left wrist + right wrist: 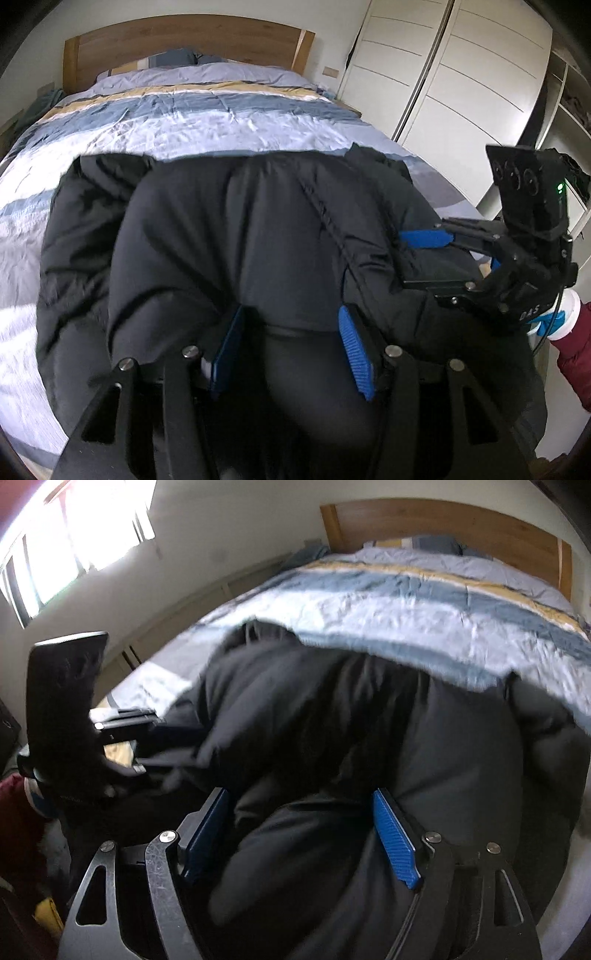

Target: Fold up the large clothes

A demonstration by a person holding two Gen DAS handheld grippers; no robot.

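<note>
A big black puffy jacket lies bunched across the near end of the bed, on a striped blue, white and tan duvet. My left gripper is at the jacket's near edge, its blue pads pressing on a thick fold of the black fabric. My right gripper grips another thick fold of the jacket the same way. In the left wrist view the right gripper reaches into the jacket from the right. The left gripper shows at the left edge of the right wrist view.
A wooden headboard and pillows are at the far end of the bed. White wardrobe doors stand to the right of the bed. A bright window lies to the left. A dark red sleeve and a blue-gloved hand hold the right gripper.
</note>
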